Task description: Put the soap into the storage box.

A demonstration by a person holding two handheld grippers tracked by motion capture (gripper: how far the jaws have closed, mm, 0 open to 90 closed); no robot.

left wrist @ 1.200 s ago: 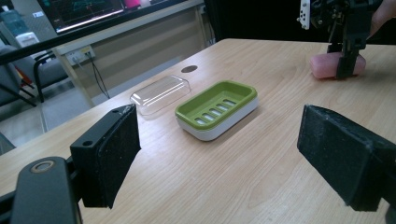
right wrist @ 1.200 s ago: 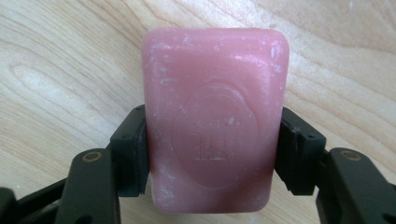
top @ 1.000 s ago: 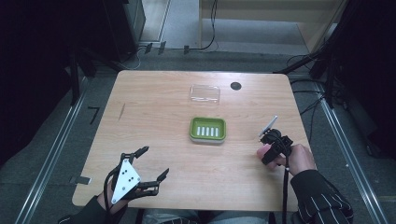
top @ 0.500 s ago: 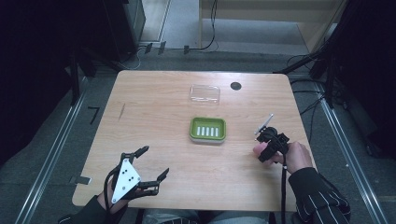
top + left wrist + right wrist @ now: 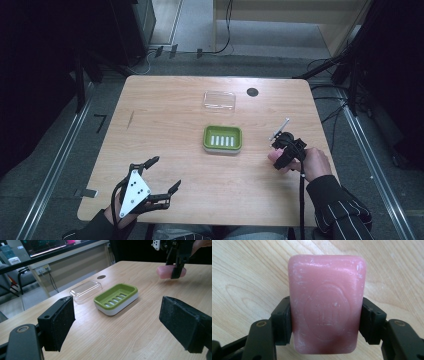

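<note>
The right gripper (image 5: 276, 154) grasps the pink soap bar (image 5: 326, 303): both pads press its 2 long sides, so the bar's long axis runs along the jaws, away from the hand. The landmark is the green soap dish (image 5: 223, 139). The bar sits to the right of the dish, near it but apart, low over the wooden table (image 5: 165, 110). The probable next move carries the bar leftward to the dish, whose long axis runs left to right across the table. The clear lid (image 5: 219, 100) lies just behind the dish. The left gripper (image 5: 158, 176) hangs released and empty, front-left of the dish and farther from it than the right gripper.
</note>
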